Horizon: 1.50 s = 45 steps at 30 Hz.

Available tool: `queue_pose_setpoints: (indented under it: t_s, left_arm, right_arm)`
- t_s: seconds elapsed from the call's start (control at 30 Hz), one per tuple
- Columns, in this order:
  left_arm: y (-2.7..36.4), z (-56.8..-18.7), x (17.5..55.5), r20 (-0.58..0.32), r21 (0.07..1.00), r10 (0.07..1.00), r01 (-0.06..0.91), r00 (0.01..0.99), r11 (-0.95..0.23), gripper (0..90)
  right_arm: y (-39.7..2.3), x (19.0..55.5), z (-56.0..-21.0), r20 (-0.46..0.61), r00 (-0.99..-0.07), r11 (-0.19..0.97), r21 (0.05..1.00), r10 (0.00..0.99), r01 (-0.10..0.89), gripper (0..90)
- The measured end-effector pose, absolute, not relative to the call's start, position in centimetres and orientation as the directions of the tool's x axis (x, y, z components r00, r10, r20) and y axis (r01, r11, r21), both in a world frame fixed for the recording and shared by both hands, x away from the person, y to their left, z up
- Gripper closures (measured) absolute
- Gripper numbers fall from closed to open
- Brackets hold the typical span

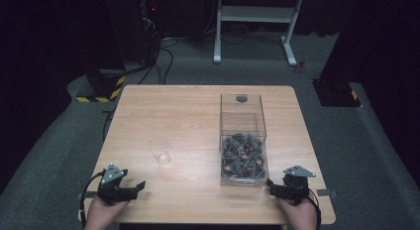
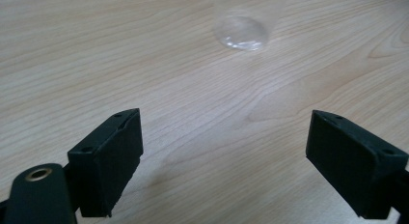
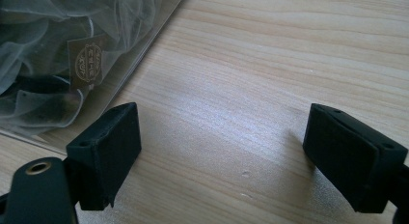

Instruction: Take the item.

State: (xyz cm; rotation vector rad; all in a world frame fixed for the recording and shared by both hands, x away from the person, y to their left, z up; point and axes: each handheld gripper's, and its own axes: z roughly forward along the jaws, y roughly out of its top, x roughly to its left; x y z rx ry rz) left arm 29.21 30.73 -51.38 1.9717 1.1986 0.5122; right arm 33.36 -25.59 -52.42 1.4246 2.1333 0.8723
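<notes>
Both grippers rest w/ jaws spread, empty — left gripper [image 2: 224, 161] has the clear cup [image 2: 240, 33] ahead, well apart; it looks light, thin, crushable, so grip the wall gently — right gripper [image 3: 222, 159] sits just beside the box [image 3: 144, 45] of sachets [image 3: 87, 60].

High view sits above the near edge, looking forward and down over the whole light wooden desk [image 1: 198, 111]. The left gripper view hugs the desktop, facing a clear plastic cup [image 2: 240, 33] that the high view shares [image 1: 160, 150]. The right gripper view is low too, right beside the clear box of sachets [image 3: 58, 55], also seen from above [image 1: 242, 141].
</notes>
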Motion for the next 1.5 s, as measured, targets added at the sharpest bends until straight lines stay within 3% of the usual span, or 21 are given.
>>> queue_pose_setpoints:
  t_s: [0.7, 1.5]
  left_arm:
    - [26.8, -49.5, 29.3, -0.002, 0.789, 0.81, 0.499, 0.586, -0.359, 13.5]
    - [24.0, -47.2, 29.7, -0.029, 0.845, 0.778, 0.431, 0.627, -0.317, 14.2]
  right_arm:
    - [-25.5, 33.3, -52.4, -0.004, -0.376, 0.27, 0.702, 0.926, 0.659, 13.2]
    - [-25.7, 33.3, -52.4, -0.004, -0.386, 0.278, 0.701, 0.923, 0.657, 13.7]
